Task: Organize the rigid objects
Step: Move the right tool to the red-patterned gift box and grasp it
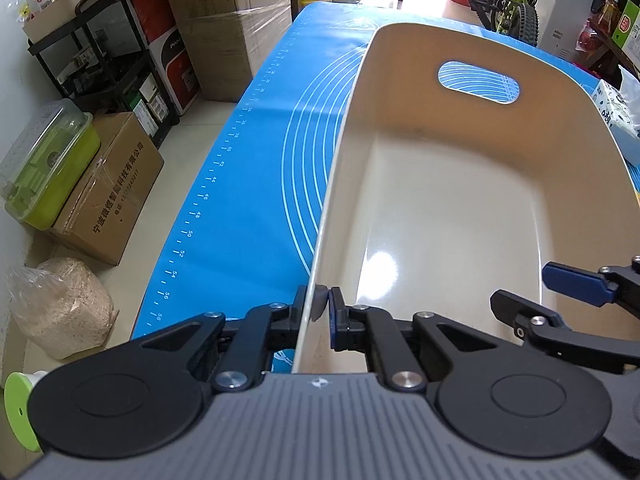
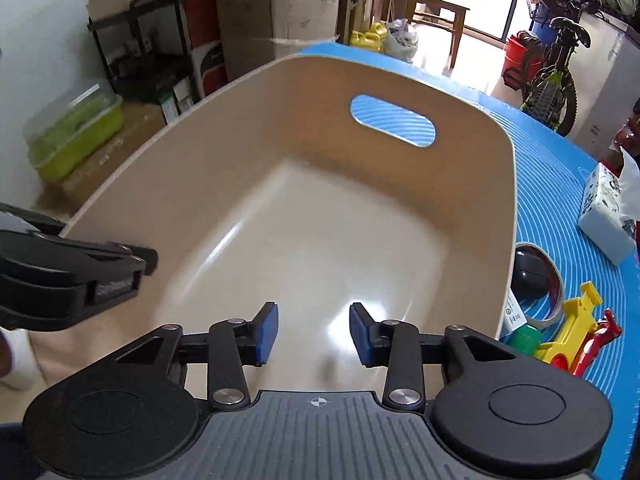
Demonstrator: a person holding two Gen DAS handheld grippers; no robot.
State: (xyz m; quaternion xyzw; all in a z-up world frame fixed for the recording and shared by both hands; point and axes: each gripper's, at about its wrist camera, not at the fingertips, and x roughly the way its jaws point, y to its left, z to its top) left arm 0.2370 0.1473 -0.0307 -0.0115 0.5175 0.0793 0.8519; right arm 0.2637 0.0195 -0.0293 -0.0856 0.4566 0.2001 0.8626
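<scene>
Left wrist view shows your left gripper (image 1: 320,308) clamped on the near-left wall of the beige bin (image 1: 420,216), one finger outside and one inside the rim. Your right gripper (image 2: 314,330) hangs over the near end of the bin with its blue pads (image 2: 267,330) apart, holding nothing.

The bin stands on the blue mat (image 1: 248,184), and its glossy floor is bare, so I judge the sorting has hardly begun: nothing is in it yet. It is a smooth, rounded tub with tall walls and an oval handle slot (image 2: 393,120) in its far end.

Just right of the bin, near its closer corner, lie the pieces left to gather: a green piece (image 2: 527,338), a yellow toy (image 2: 572,324) and a red piece (image 2: 600,338) touching it, then a tape roll (image 2: 556,280). Farther along that side sits a tissue pack (image 2: 608,216).
</scene>
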